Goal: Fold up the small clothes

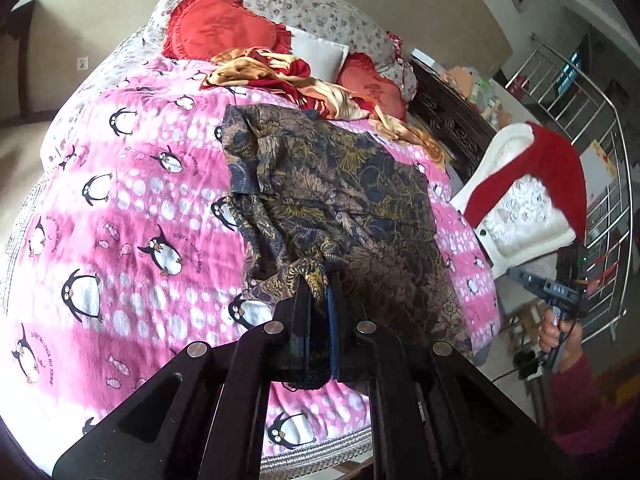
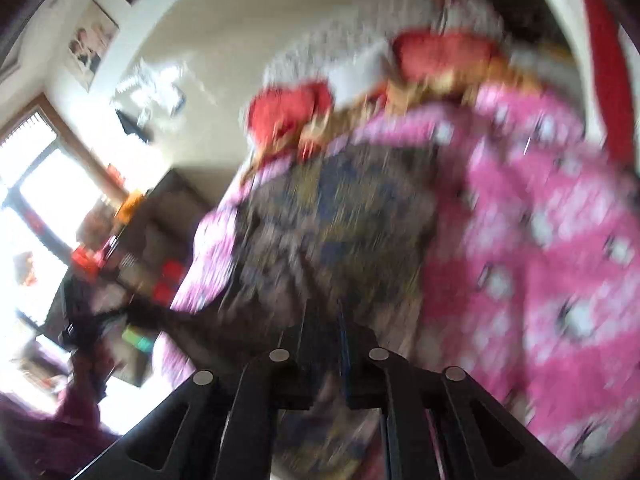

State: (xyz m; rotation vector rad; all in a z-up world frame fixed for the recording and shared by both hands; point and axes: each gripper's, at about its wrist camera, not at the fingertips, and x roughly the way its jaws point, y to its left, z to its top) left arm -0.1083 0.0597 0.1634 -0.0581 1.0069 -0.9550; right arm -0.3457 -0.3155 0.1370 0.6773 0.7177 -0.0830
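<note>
A dark brown and blue garment with a gold leaf print point(image 1: 340, 196) lies spread on the pink penguin blanket point(image 1: 132, 200) of a bed. My left gripper point(image 1: 318, 280) is shut on a bunched near edge of this garment, lifted slightly. The right wrist view is heavily blurred by motion. It shows the same garment point(image 2: 340, 216) on the blanket point(image 2: 540, 220). My right gripper point(image 2: 324, 312) looks shut on the garment's near edge. The right gripper's handle and the hand holding it show at the far right of the left wrist view point(image 1: 560, 292).
Red heart cushions point(image 1: 216, 28), a white pillow point(image 1: 320, 52) and a crumpled red and gold cloth point(image 1: 280, 76) lie at the bed's head. A white chair with a red cloth point(image 1: 532, 184) stands right of the bed, beside a metal railing point(image 1: 600, 128). Dark furniture point(image 2: 132, 220) stands left.
</note>
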